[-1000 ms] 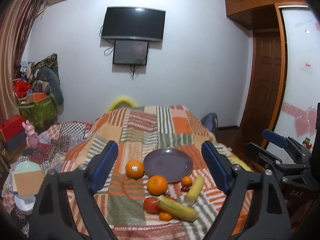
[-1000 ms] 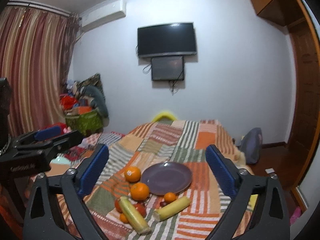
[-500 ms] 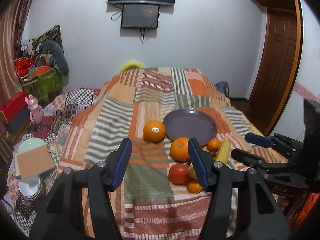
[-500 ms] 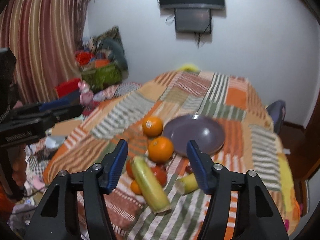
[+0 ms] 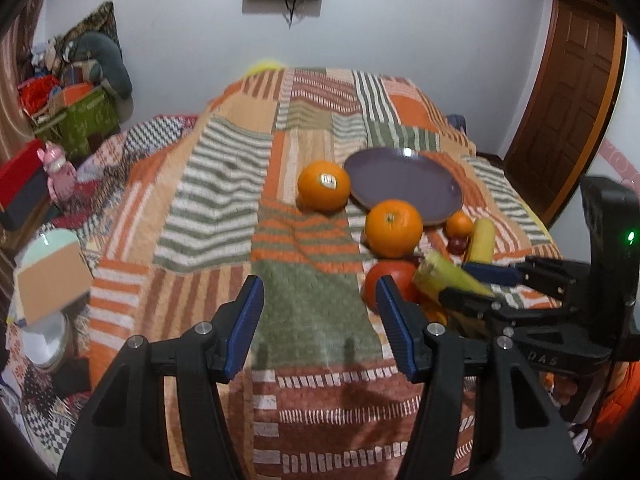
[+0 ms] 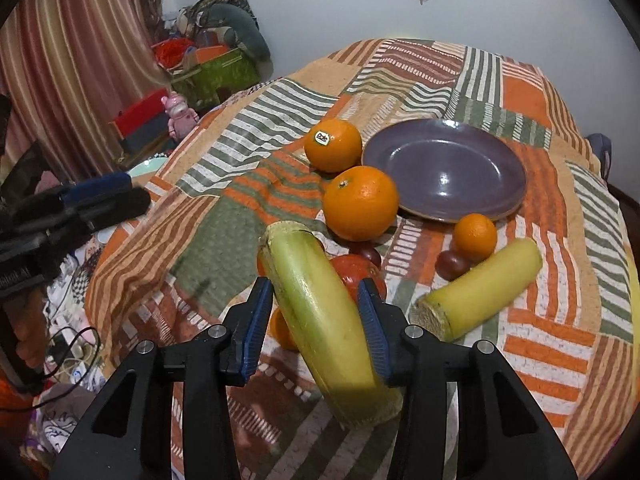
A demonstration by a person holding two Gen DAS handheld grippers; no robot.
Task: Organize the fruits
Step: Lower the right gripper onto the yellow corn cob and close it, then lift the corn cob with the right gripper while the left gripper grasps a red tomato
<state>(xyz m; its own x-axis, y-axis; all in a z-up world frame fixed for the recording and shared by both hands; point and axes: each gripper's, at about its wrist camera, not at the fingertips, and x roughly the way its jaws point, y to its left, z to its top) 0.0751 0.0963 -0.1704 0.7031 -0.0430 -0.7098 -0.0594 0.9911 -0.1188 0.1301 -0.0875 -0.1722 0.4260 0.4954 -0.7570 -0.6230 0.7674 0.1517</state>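
Closing on the first pick — right gripper (image 6: pixel 316 320) jaws straddling the green-yellow corn cob (image 6: pixel 320 316), left gripper (image 5: pixel 318 316) jaws open, empty; next, clamp, lift toward purple plate (image 6: pixel 448 196) at 1 o'clock.

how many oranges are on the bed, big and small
4. Stickered large orange left of the purple plate; a second large orange in front of it; small orange by the plate's near rim; another small one half hidden behind the green-yellow corn cob. More may be hidden.
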